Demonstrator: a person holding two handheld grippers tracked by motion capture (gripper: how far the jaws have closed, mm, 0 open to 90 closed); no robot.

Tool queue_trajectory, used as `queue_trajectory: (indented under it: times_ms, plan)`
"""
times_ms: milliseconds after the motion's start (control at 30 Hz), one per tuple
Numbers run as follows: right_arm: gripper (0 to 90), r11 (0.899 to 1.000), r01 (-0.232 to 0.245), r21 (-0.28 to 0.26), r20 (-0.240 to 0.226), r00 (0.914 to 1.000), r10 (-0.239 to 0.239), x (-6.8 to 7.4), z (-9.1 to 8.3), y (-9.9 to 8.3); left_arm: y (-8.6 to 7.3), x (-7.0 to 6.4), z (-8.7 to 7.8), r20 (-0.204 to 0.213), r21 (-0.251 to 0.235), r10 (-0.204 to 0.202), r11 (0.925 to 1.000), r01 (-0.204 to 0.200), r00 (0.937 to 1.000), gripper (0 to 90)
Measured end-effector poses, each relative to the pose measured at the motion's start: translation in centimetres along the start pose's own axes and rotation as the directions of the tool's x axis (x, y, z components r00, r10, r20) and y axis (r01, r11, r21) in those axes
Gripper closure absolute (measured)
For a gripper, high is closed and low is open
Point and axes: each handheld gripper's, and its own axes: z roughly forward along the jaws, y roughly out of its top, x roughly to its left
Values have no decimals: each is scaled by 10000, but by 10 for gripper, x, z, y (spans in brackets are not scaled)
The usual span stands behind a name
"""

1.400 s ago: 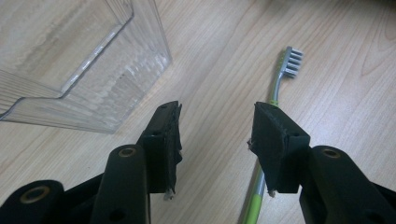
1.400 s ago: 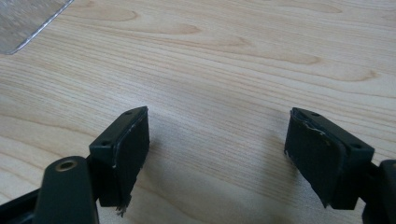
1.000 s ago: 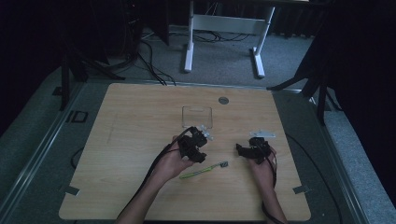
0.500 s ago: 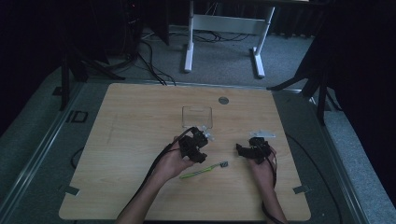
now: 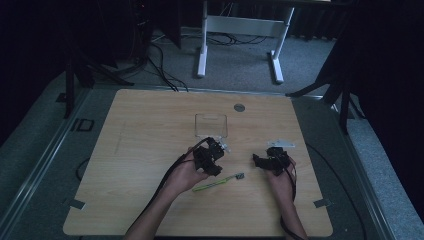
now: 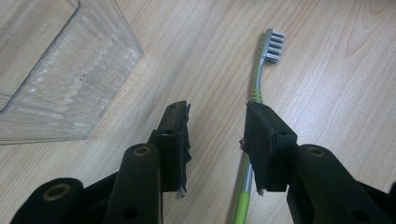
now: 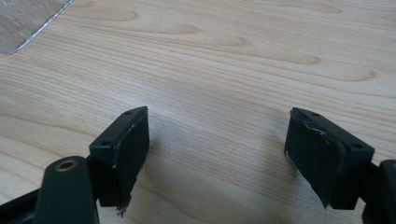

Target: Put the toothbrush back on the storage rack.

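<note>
A green toothbrush (image 5: pixel 218 181) with a grey bristle head lies flat on the wooden table (image 5: pixel 150 150) near the front middle. My left gripper (image 5: pixel 212 162) hovers just over its handle, jaws open. In the left gripper view the toothbrush (image 6: pixel 256 88) runs under the right-hand jaw, not between the two, and the left gripper (image 6: pixel 218 114) holds nothing. A clear plastic box (image 5: pixel 210 125) stands just beyond, and it appears as the clear box (image 6: pixel 60 70) at the upper left. My right gripper (image 5: pixel 261 161) rests low to the right of the brush, and the right gripper (image 7: pixel 217 116) is wide open over bare wood.
A small grey disc (image 5: pixel 239 107) is set in the tabletop behind the box. A corner of the clear box (image 7: pixel 28 18) shows at the top left of the right gripper view. Cables and a white stand's legs (image 5: pixel 202 50) lie on the floor beyond the table.
</note>
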Motion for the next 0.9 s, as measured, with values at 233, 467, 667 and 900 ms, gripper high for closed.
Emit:
queue_trajectory:
  times_ms: [233, 467, 667, 900]
  plan:
    - [220, 10000, 2, -1, 0, 10000, -2, 0, 0, 0, 2, -2, 3, 100, 164, 100, 9998, -102, 9999, 626]
    - [219, 10000, -3, 0, -1, 10000, 3, 0, 0, 0, 3, -4, 5, 185, 295, 201, 9994, -206, 9996, 639]
    - [219, 10000, 2, -2, -1, 10000, -2, 0, 0, 0, 4, -5, 7, 293, 417, 307, 9986, -319, 9991, 652]
    - [219, 10000, 3, -1, -1, 10000, -3, 0, 0, 0, 6, -7, 11, 380, 548, 368, 9977, -388, 9986, 653]
